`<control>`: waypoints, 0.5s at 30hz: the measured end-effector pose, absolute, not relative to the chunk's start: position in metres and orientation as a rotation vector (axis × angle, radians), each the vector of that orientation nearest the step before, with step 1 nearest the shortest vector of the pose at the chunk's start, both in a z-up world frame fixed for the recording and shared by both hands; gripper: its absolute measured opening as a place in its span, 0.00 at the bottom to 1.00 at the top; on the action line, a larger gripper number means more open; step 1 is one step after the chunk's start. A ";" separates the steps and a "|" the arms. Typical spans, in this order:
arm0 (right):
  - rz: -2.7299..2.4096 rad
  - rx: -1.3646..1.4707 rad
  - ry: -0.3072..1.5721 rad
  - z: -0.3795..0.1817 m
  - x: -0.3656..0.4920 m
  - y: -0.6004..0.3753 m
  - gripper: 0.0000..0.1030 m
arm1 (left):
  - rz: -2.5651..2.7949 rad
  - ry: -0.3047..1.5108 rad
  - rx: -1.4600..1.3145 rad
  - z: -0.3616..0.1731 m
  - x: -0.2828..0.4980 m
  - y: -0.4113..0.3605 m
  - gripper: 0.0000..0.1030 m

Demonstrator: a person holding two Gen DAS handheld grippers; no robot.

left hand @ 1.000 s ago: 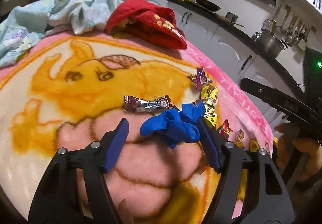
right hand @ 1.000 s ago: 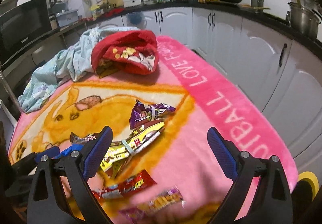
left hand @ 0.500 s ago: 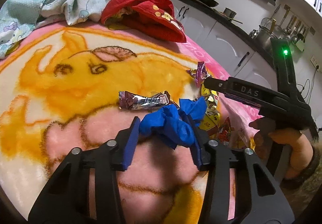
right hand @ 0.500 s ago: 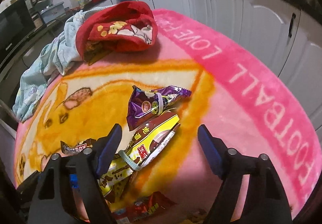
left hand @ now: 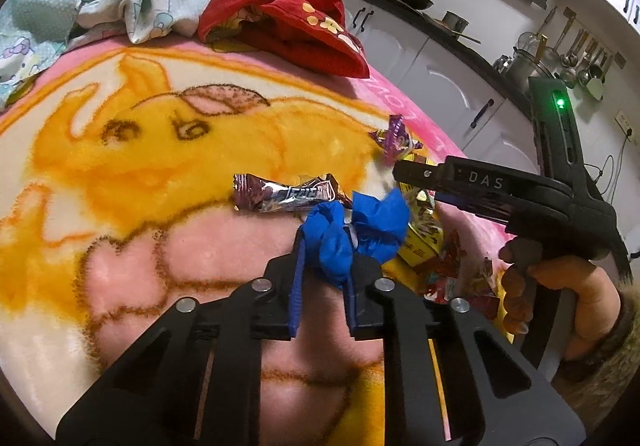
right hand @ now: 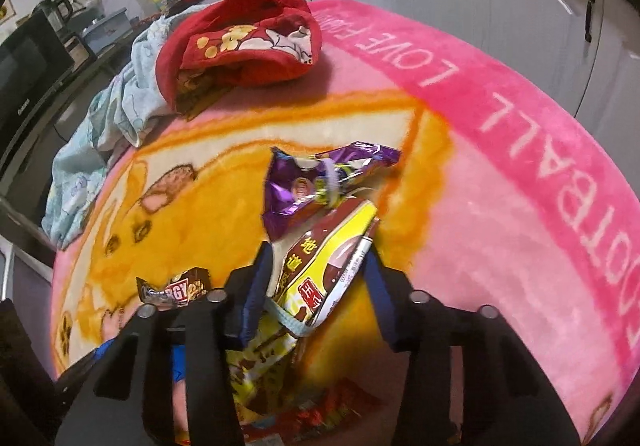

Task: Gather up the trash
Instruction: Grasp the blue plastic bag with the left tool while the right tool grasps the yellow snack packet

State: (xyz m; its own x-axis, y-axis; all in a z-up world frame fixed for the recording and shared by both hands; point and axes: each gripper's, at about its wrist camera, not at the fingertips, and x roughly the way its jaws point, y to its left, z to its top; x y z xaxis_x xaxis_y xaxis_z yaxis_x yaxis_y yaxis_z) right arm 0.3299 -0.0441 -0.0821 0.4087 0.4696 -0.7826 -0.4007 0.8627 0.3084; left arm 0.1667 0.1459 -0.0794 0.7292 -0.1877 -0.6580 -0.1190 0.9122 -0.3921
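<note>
Blue crumpled wad point(left hand: 352, 234) sits pinched between the pads of the left gripper point(left hand: 324, 266), whose jaws have just been closing on it; a silver wrapper point(left hand: 286, 197) lies just beyond the tips on the pink-and-yellow blanket point(left hand: 120, 165), and the person's other hand point(left hand: 560, 286) holds the second tool to the right. Seen from the right wrist, the right gripper point(right hand: 316, 278) straddles a yellow snack packet point(right hand: 320, 262); its jaws have just been closing, pads touching or nearly touching the packet's edges, purple packet point(right hand: 296, 189) just ahead. Two pieces of litter look about ready to lift; more wrappers remain scattered.
</note>
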 end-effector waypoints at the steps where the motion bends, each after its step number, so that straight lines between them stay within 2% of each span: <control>1: 0.551 0.080 1.012 -0.082 0.329 -0.045 0.35 | -0.040 0.758 -0.430 -0.079 0.166 0.146 0.07; 15: 0.578 0.074 0.915 -0.055 0.310 -0.059 0.31 | -0.022 0.716 -0.399 -0.064 0.158 0.141 0.04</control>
